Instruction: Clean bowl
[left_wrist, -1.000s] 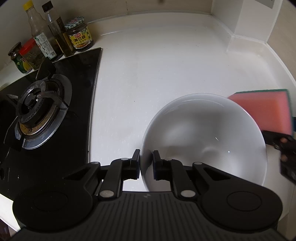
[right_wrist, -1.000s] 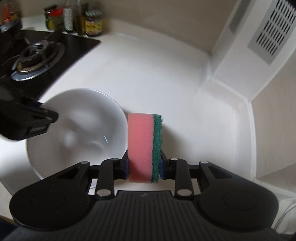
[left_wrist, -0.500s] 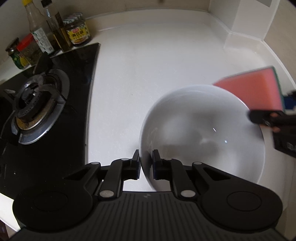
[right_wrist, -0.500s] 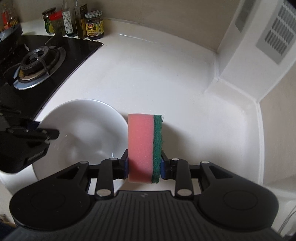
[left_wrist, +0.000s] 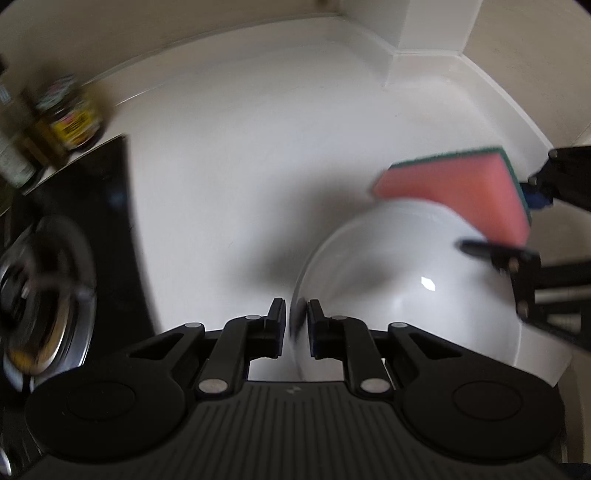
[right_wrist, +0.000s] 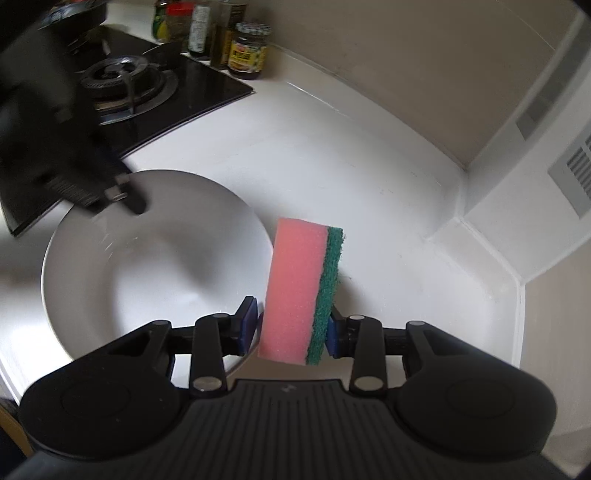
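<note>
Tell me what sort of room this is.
Most likely a home kitchen. A gas burner sits in a black glass hob, condiment jars and bottles stand by the wall, and a white bowl is on the white counter.

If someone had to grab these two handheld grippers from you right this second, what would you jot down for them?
Left gripper: shut on the rim of the white bowl, holding it over the white counter.
Right gripper: shut on the sponge, pink foam toward the bowl, green scrub pad away from it.
Sponge sits at the bowl's rim on the far side from the left gripper, not yet inside.
Done: bowl gripped, sponge in hand.
Left: bring the sponge into the bowl, wipe the inside, then set both down.
The left view is motion-blurred, so check the rim grip first.
</note>
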